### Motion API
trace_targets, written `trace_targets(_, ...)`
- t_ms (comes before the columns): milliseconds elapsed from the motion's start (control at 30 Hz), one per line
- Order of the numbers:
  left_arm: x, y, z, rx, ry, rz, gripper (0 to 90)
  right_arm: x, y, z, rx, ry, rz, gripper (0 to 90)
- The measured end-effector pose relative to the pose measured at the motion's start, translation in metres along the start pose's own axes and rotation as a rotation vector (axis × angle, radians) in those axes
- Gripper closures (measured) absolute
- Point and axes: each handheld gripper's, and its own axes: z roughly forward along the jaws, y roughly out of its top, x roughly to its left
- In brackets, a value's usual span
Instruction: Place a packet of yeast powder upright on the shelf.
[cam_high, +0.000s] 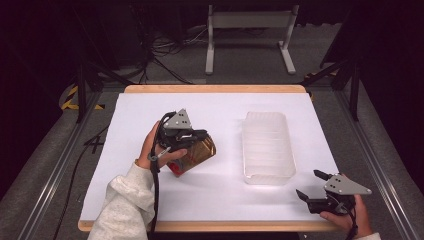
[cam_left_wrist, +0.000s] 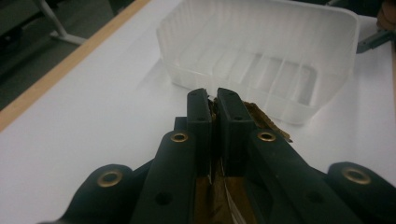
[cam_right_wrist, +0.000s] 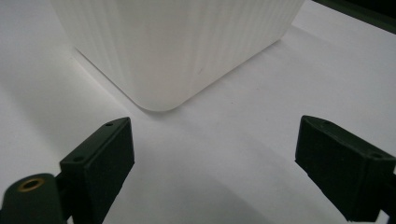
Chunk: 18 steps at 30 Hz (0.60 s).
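Observation:
A shiny brown-gold packet (cam_high: 196, 157) is held just above the white table left of centre, with my left gripper (cam_high: 202, 136) shut on its top edge. In the left gripper view the closed jaws pinch the packet (cam_left_wrist: 261, 117), whose crinkled edge sticks out to the right of the gripper (cam_left_wrist: 213, 95). A translucent plastic tub (cam_high: 267, 146) stands empty right of centre, and the tub (cam_left_wrist: 261, 51) lies just beyond the jaws. My right gripper (cam_high: 311, 185) rests open near the front right edge, empty, facing the near corner of the tub (cam_right_wrist: 177, 46).
The white table sheet (cam_high: 150, 110) has a wooden rim (cam_high: 215, 89) at the back. A metal frame leg (cam_high: 250, 30) and cables lie on the floor beyond. Aluminium rails run along both sides.

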Motion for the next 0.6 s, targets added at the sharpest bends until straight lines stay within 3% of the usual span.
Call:
trace_targets(233, -0.013, 0.012, -0.004, -0.103, 0.013, 0.002, 85.2, 0.0, 0.0, -0.001, -0.005, -0.001, 0.003, 12.2)
trace_targets(367, -0.018, 0.02, -0.005, -0.206, 0.01, -0.032, 85.3, -0.001, 0.0, -0.002, -0.011, -0.005, 0.007, 12.2)
trace_targets(600, -0.025, 0.037, 0.003, -0.307, 0.007, -0.061, 85.6, 0.0, 0.0, -0.001, -0.007, 0.002, 0.008, 12.2)
